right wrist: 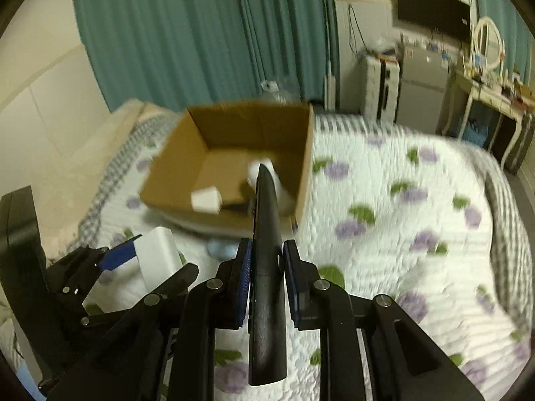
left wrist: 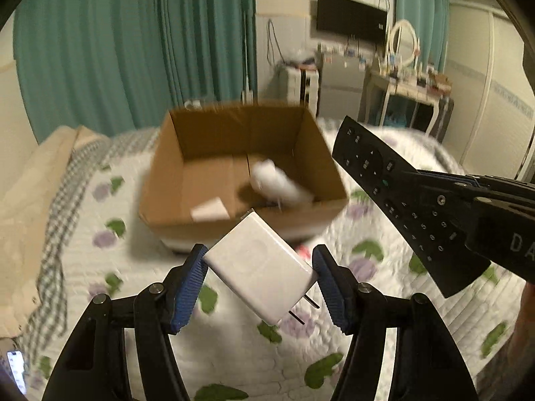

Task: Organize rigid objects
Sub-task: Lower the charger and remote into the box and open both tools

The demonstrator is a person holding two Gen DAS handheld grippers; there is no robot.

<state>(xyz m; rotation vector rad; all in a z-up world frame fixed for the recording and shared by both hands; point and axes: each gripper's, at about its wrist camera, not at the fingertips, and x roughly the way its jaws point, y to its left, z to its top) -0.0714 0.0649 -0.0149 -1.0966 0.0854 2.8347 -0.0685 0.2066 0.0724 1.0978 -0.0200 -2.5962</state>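
My left gripper (left wrist: 259, 265) is shut on a white plug charger (left wrist: 257, 260), held tilted above the bed, just short of the open cardboard box (left wrist: 167, 173). My right gripper (right wrist: 265, 277) is shut on a black remote control (right wrist: 265, 234), held edge-on and pointing at the box (right wrist: 304, 167). The remote (left wrist: 371, 170) and the right gripper also show at the right of the left wrist view. The charger (right wrist: 157, 254) and left gripper show at lower left of the right wrist view. Inside the box lie a white bottle-like object (left wrist: 277, 183) and a small white block (left wrist: 210, 210).
The box rests on a bed with a white floral quilt (right wrist: 401, 217). Teal curtains (left wrist: 117, 50) hang behind. A cluttered side table (left wrist: 411, 83), a small fridge (right wrist: 421, 83) and a wall TV (left wrist: 351, 16) stand at the far right. A phone (left wrist: 16, 367) lies at lower left.
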